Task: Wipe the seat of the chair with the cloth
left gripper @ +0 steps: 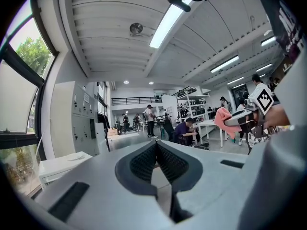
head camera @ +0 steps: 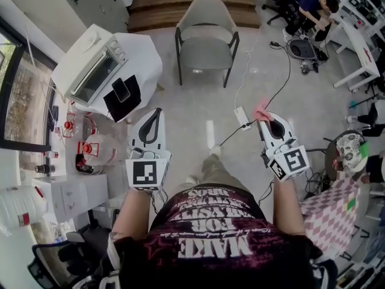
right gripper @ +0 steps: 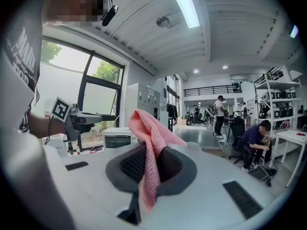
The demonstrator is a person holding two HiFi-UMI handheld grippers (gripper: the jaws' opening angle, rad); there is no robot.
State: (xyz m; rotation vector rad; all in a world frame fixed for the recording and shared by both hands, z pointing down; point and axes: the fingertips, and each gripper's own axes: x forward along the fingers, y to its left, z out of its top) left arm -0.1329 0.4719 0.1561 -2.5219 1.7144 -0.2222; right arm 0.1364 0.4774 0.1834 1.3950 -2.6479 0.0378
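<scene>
while well apart from the chair [head camera: 206,38], cloth [right gripper: 152,138] clamped in right tool [right gripper: 146,150]; left tool [left gripper: 157,150] closed, empty

A pink cloth [right gripper: 152,133] in a fine waffle weave shows at centre frame against the dark grey pads of the white right gripper [head camera: 263,119]. The left gripper [head camera: 157,112], lower left of centre, is also white with dark grey padding. Both carry marker cubes [head camera: 147,173] patterned in black-and-white squares. At top centre, the chair [head camera: 206,53] is pale grey on black legs. The person's T-shirt [head camera: 216,233] is dark maroon with pink lettering, and a pink-and-white diamond-check fabric [head camera: 328,212] fills the lower right.
</scene>
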